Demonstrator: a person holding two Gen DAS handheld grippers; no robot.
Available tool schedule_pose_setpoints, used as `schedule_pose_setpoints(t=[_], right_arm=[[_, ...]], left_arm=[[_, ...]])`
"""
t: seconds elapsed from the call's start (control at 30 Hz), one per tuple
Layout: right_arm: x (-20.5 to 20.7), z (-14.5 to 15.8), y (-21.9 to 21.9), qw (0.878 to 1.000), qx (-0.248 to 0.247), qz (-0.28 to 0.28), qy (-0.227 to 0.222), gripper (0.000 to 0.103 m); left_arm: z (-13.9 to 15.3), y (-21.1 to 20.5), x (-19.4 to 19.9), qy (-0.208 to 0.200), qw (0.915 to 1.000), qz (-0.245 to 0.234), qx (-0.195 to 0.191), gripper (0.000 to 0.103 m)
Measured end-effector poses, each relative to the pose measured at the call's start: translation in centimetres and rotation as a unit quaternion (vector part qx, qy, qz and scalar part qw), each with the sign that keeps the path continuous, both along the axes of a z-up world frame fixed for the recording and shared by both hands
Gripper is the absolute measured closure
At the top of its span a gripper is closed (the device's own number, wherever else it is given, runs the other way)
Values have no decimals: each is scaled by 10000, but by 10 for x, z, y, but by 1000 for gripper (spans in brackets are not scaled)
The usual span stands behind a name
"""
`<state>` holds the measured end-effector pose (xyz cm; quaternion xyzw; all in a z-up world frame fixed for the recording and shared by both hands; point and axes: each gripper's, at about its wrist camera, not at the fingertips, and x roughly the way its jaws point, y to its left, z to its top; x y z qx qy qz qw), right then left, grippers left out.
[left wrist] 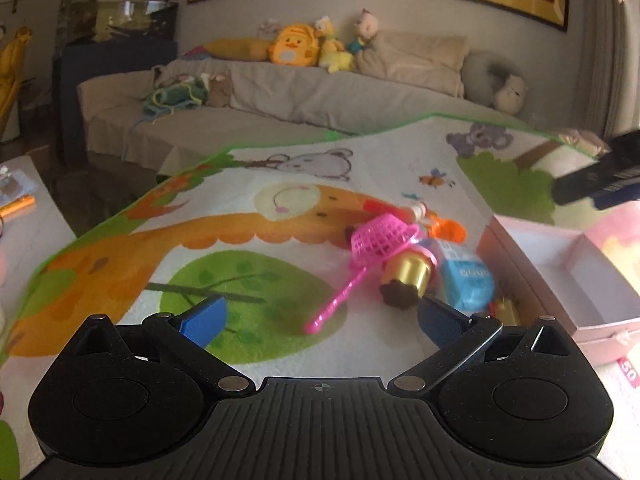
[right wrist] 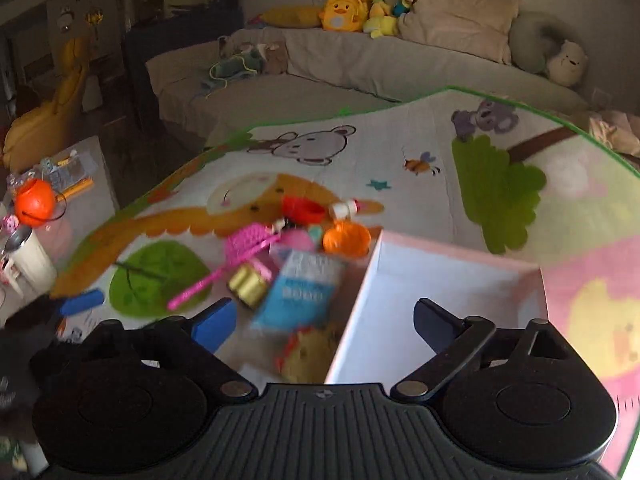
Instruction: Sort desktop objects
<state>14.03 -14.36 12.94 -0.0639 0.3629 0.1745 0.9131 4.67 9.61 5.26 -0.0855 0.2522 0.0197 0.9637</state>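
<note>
A pile of small things lies on the cartoon mat: a pink toy net (left wrist: 376,240) (right wrist: 244,245), a gold spool (left wrist: 406,276) (right wrist: 248,285), a blue packet (left wrist: 468,278) (right wrist: 302,292) and an orange cup (left wrist: 448,229) (right wrist: 346,240). A pink box (left wrist: 560,280) (right wrist: 440,292) stands open to their right. My left gripper (left wrist: 324,316) is open and empty, just short of the pile. My right gripper (right wrist: 324,318) is open and empty above the box's left wall; it also shows in the left wrist view (left wrist: 600,176).
A grey sofa (left wrist: 280,96) with stuffed toys stands behind the mat. A side table at left holds an orange pumpkin bucket (right wrist: 34,202) and a white cup (right wrist: 28,256). A yellowish toy (right wrist: 308,354) lies beside the box.
</note>
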Motion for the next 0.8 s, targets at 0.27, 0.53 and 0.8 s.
schedule_pose_setpoints(t=[0.27, 0.53, 0.8], right_arm=[[209, -52, 55, 9865, 640, -1089, 1038, 58], [296, -117, 77, 9757, 266, -1600, 1476, 89], [213, -115, 108, 9794, 22, -289, 2000, 93]], left_arm=[[-12, 32, 9, -30, 9994, 147, -296, 0], [-26, 42, 11, 203, 9980, -45, -589, 0], [-27, 35, 12, 498, 9977, -33, -467, 0]])
